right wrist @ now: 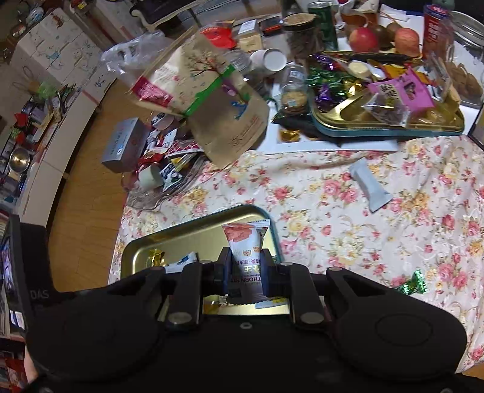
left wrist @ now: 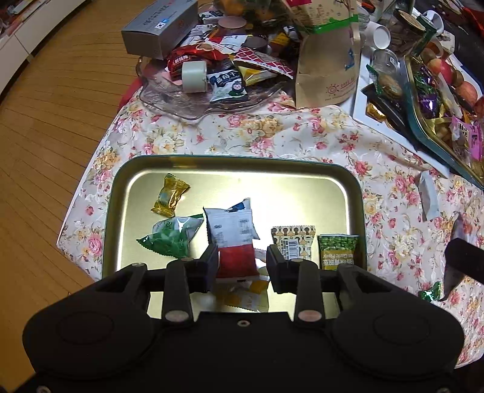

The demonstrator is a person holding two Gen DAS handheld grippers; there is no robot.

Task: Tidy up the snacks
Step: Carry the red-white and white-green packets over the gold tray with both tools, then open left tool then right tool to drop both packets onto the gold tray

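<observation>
My left gripper (left wrist: 243, 257) hangs open over the gold tray (left wrist: 302, 184). A white-and-red packet (left wrist: 233, 232) lies in the tray between its fingers, with a gap to the right finger. Around that packet lie a gold candy (left wrist: 170, 195), a green packet (left wrist: 171, 238), a patterned packet (left wrist: 292, 241) and a green pea packet (left wrist: 337, 251). My right gripper (right wrist: 244, 257) is shut on a white packet with red print (right wrist: 243, 241), held upright above the tray's (right wrist: 193, 232) right end. A grey-white packet (right wrist: 369, 187) and a green candy (right wrist: 413, 282) lie loose on the floral cloth.
At the back left, a glass dish (left wrist: 169, 96) holds several snacks, beside a grey box (left wrist: 160, 27) and a brown paper bag (left wrist: 328, 69). A second teal-rimmed tray (right wrist: 387, 127) with many candies sits back right, with apples (right wrist: 363, 39) behind it. The table drops to wooden floor (left wrist: 45, 151) on the left.
</observation>
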